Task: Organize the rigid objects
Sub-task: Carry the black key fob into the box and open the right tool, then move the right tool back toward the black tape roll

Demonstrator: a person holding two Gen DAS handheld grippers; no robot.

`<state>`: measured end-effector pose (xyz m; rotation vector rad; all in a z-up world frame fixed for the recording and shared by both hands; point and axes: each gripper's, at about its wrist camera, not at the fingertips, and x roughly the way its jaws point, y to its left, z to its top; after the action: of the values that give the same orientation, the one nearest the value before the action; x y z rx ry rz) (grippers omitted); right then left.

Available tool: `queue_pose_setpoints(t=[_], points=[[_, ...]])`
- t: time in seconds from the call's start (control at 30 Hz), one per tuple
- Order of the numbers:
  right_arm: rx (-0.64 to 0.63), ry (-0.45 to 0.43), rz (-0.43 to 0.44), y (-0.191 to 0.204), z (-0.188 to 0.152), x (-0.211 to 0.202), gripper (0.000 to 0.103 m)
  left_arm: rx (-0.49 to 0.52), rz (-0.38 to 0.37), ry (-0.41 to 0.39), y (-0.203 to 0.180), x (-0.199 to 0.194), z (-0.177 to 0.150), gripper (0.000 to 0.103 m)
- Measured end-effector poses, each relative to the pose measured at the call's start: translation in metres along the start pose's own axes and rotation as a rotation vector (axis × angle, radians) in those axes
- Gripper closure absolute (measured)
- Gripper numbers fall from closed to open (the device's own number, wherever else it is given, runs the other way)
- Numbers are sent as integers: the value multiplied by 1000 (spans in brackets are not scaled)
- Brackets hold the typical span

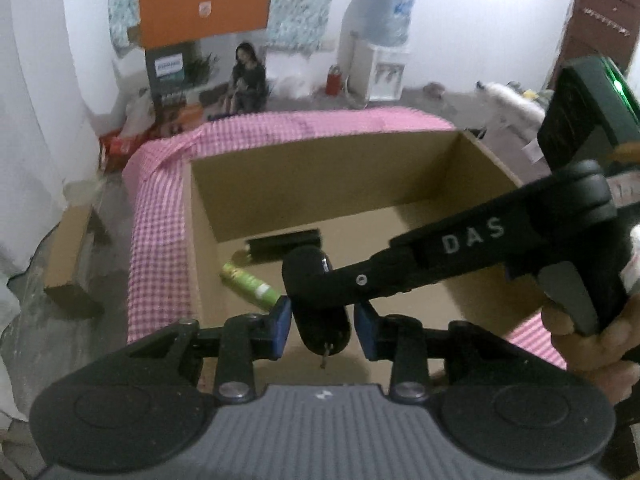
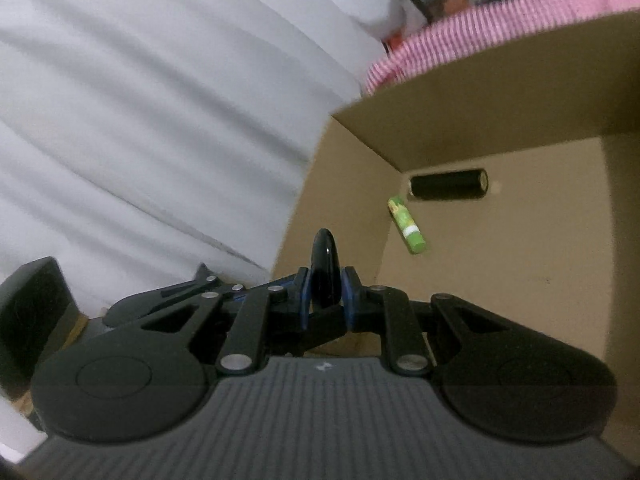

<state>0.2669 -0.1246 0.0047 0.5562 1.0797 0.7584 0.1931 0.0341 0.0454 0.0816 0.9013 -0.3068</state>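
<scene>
Grippers are both meeting at a black oval object (image 2: pixel 326 276) over the cardboard box (image 1: pixel 320 168): right gripper (image 2: pixel 326 300) is pinching it edge-on, left gripper (image 1: pixel 322 326) is flanking it, contact unclear. Only the left view is showing a hand (image 1: pixel 592 340). Lying inside the box are a green tube (image 2: pixel 406 226) and black cylinder (image 2: pixel 448 184)

Dim, flat indoor light; both fisheye views motion-blurred, edges curved.
</scene>
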Motion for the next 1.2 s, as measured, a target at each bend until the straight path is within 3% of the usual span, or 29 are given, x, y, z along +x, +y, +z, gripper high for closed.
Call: queue_pose_setpoints(t=[0.2, 0.37, 0.5, 0.87, 1.2], points=[[38, 87, -20, -4, 13, 33, 85, 5, 26, 11, 3, 7, 4, 67], [58, 91, -8, -10, 14, 40, 85, -14, 13, -5, 9, 4, 1, 66], [51, 64, 0, -9, 11, 31, 84, -18, 2, -38, 5, -8, -1, 59], [9, -93, 66, 9, -17, -65, 79, 8, -36, -183, -20, -74, -19, 48], [-55, -239, 79, 17, -93, -154, 72, 3, -98, -186, -34, -102, -65, 37]])
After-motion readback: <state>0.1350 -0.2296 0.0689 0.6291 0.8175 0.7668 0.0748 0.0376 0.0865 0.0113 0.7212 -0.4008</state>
